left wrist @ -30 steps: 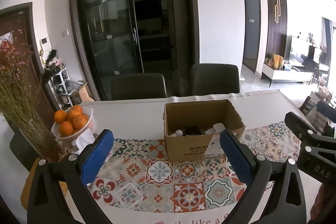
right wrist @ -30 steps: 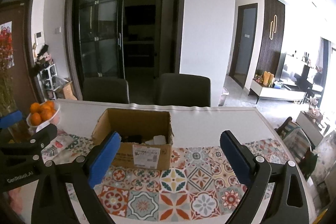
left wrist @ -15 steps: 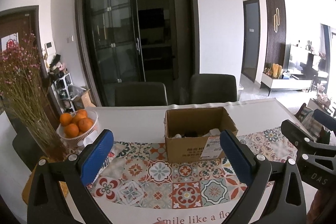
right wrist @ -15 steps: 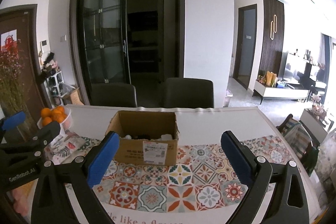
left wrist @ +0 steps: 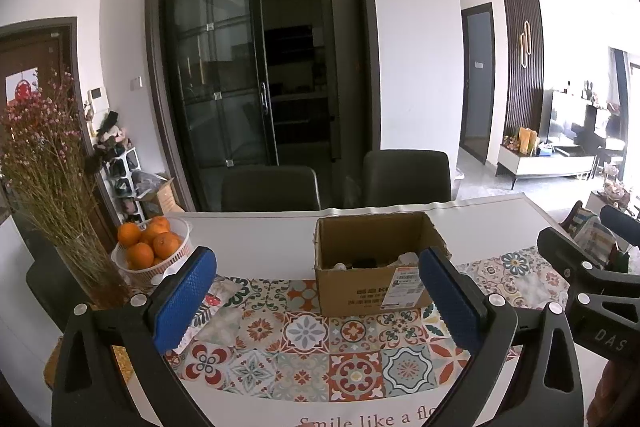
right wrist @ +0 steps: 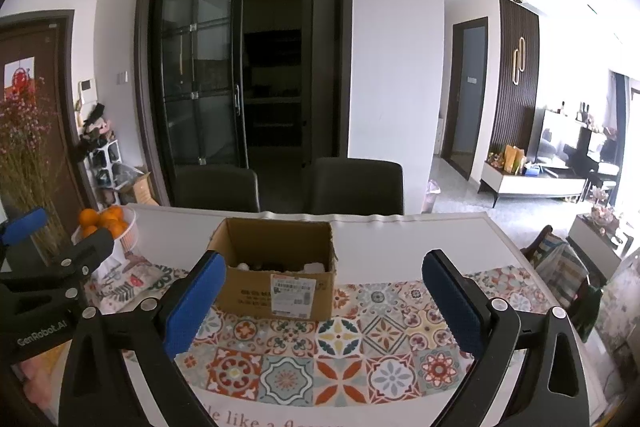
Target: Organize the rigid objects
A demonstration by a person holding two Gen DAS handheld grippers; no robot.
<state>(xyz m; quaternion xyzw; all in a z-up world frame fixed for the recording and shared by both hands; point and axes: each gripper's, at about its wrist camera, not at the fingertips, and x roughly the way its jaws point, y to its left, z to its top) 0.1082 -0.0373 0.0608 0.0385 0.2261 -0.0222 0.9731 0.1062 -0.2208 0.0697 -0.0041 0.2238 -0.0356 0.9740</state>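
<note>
I have the left gripper (left wrist: 318, 293) spread wide and empty, the right gripper (right wrist: 322, 297) opening with nothing between its pads. The cardboard box (right wrist: 276, 267) sits ahead on the surface (right wrist: 400, 239); its small items look light and stiff, so I'd pinch each across its narrow sides.

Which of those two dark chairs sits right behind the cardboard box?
The right-hand dark chair: it stands behind the open brown cardboard box. The left-hand chair stands nearer the oranges.
</note>
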